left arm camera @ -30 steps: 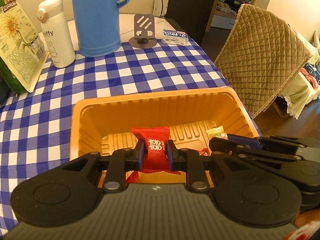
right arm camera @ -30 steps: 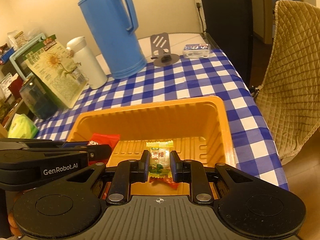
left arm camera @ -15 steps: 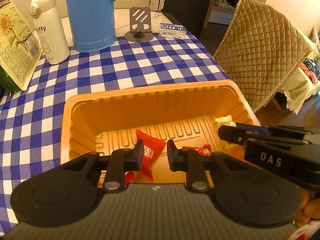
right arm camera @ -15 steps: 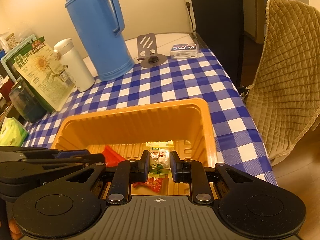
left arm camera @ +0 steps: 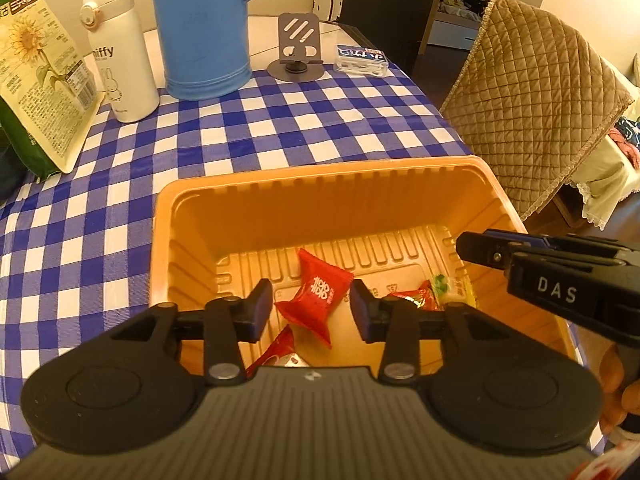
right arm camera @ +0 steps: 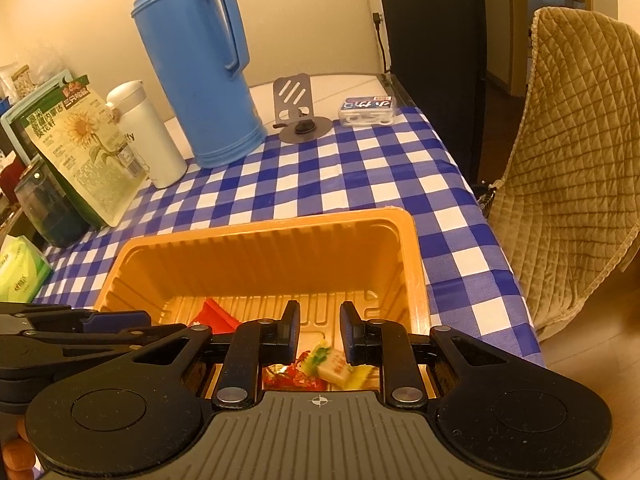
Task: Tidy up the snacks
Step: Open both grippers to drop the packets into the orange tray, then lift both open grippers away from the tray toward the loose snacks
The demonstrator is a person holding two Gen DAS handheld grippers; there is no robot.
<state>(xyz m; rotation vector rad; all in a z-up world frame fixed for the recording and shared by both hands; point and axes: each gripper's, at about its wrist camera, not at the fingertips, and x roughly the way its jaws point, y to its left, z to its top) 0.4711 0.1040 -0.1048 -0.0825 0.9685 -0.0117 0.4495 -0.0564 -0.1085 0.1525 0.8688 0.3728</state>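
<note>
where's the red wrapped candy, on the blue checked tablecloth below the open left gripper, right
No: the red wrapped candy lies in the orange plastic tray, below the left gripper, whose jaws have just been opening with nothing gripped. The left wrist view shows it.

Each handheld gripper is matte black plastic: a ribbed grey-black central deck with a small white crosshair mark near its front edge, flanked by two broad rounded lobes bearing shallow circular recesses. The left gripper (left arm camera: 312,303) has angular linkage arms pinned with silver screw heads, ending in dark blue rectangular pads (left arm camera: 262,307). The right gripper (right arm camera: 319,329) is built alike; seen from the side, its body carries white "DAS" lettering.
</note>
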